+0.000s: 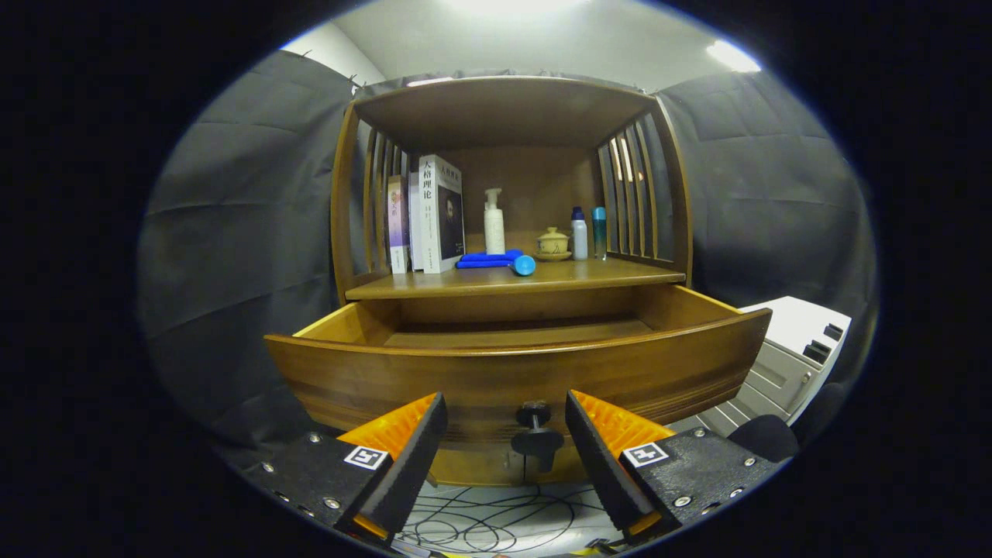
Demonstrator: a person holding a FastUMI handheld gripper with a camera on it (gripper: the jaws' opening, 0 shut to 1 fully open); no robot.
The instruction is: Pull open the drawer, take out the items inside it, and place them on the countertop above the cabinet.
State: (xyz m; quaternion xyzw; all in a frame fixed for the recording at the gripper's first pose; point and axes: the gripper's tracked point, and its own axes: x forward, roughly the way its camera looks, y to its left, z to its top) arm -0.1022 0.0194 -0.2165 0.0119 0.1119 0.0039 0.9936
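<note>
A brown wooden cabinet has its drawer (511, 372) pulled out toward me. The drawer's inside floor (519, 335) is partly in sight and looks bare; the front board hides the near part. A dark knob (535, 430) sticks out of the drawer front and sits between my fingers, untouched. My gripper (505, 434) is open, its fingers spread to either side of the knob. On the countertop (465, 283) above the drawer lies a blue item (496, 261) with a round blue end.
The countertop also bears upright books (434, 213), a white pump bottle (494, 221), a lidded cup (552, 244) and two small bottles (587, 232). Slatted side walls and a roof close the shelf in. A white cabinet (790, 356) stands to the right. Cables (480, 519) lie on the floor below.
</note>
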